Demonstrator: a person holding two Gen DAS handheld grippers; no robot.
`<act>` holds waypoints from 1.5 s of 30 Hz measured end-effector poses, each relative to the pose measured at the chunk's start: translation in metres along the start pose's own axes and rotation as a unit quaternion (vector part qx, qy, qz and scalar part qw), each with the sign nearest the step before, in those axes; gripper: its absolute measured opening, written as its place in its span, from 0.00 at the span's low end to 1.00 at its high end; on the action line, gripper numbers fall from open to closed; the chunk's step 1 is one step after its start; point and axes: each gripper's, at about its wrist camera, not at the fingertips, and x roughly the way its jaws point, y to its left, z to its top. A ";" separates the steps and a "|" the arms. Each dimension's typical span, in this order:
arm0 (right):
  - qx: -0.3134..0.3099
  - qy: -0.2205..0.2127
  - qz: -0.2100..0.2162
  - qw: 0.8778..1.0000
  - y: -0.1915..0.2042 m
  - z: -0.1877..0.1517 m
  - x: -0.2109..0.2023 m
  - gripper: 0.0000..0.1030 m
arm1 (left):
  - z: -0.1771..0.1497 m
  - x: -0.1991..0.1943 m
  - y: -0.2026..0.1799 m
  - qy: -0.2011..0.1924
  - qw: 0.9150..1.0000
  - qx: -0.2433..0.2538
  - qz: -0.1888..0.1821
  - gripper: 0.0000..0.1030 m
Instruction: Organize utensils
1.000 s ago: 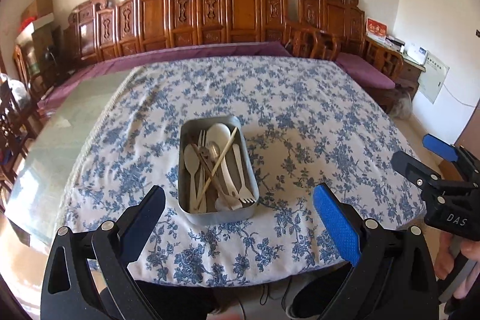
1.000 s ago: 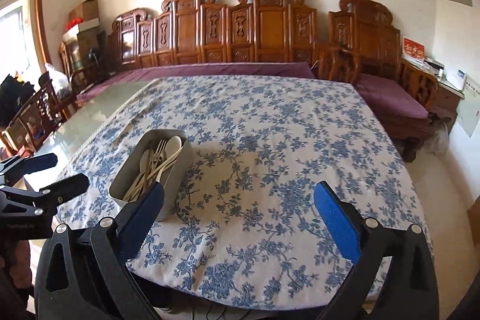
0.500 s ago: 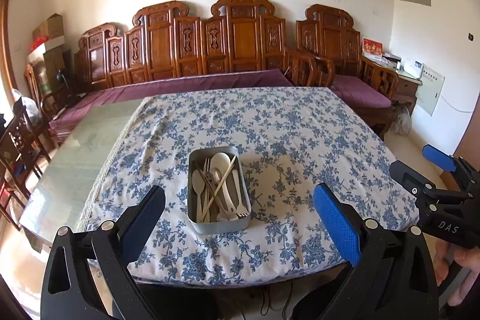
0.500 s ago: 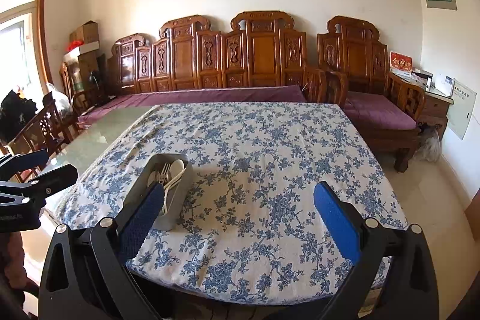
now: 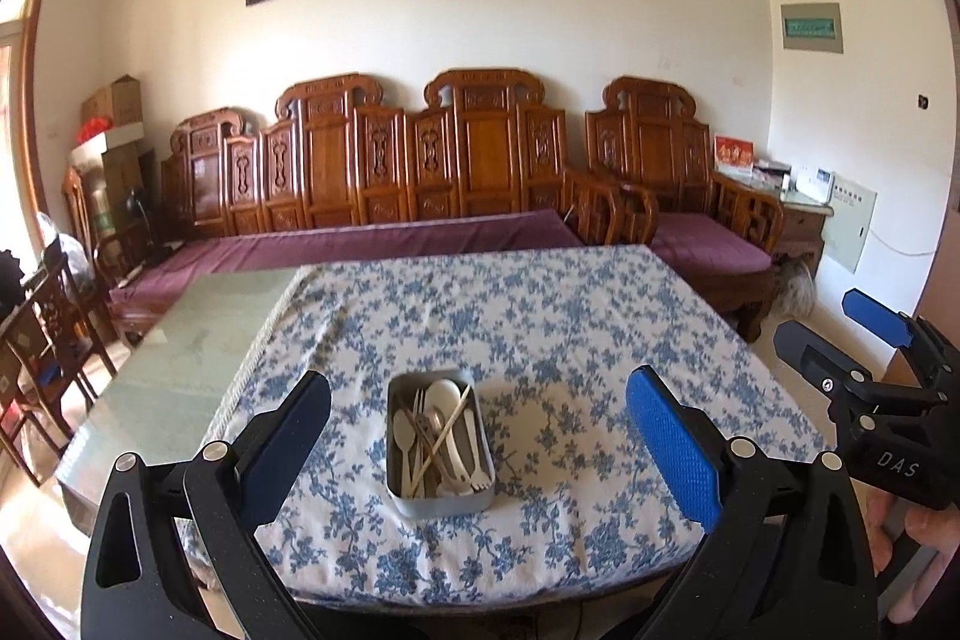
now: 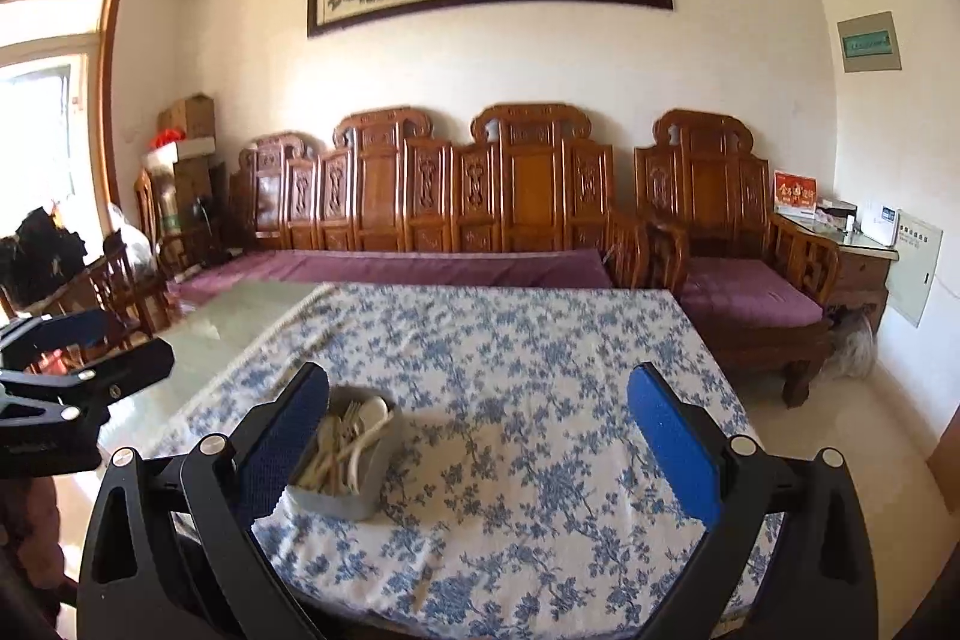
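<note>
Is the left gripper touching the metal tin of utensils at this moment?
Apart. In the left wrist view the left gripper is open and held back from the table; the tin lies beyond its fingertips with bare tablecloth around it.

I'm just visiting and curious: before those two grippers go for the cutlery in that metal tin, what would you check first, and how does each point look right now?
1. Left gripper open and empty: ok, nothing sits between its blue pads.
2. Right gripper open and empty: ok.
3. Metal tin flat on the floral tablecloth, away from the edge: ok.
4. Utensils separated enough to pick one: not ok, spoons, fork and chopsticks lie crossed in a pile.
5. Cloth beside the tin free for sorting: ok.
6. Grippers near enough to reach: not ok, both are held back from the table edge.
</note>
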 end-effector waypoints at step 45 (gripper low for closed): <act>0.003 -0.027 -0.011 1.000 0.002 0.011 -0.016 0.98 | 0.001 -0.022 0.005 -0.042 0.999 -0.008 0.015 0.92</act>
